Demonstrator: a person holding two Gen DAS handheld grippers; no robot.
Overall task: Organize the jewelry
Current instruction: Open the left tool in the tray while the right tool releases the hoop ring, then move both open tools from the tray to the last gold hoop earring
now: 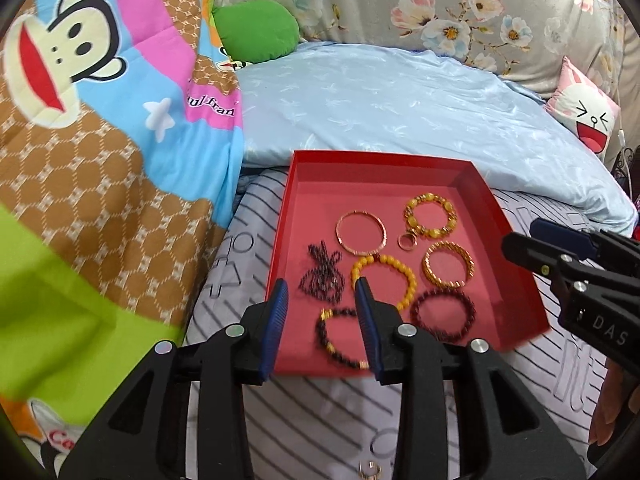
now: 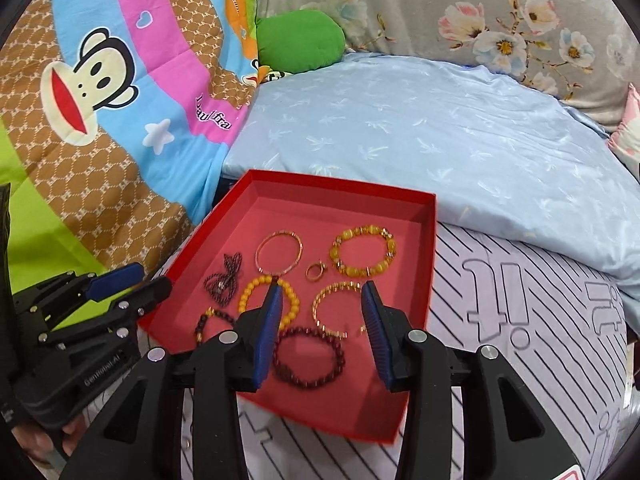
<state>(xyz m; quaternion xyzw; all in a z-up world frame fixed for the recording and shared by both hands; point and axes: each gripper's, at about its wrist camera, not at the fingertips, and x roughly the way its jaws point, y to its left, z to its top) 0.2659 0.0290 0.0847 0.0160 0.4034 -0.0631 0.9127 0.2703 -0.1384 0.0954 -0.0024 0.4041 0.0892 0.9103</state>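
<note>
Both grippers hover over the red tray [image 1: 516, 280] on the striped sheet, jaws parted w/ nothing between them: left gripper [image 1: 322, 312], right gripper [image 2: 322, 320]. Seven or so pieces lie inside, incl. a yellow bead bracelet [image 1: 400, 276], a thin bangle [image 1: 362, 232] and a dark chain [image 1: 322, 276]. One small ring [image 1: 369, 472] appears to sit outside on the sheet; likely next, approach it straight down and pinch gently. Readable text: "DAS" and "GenRobot.AI" on the grippers; the monkey blanket [image 2: 120, 92] reads approx. "paul fran".
</note>
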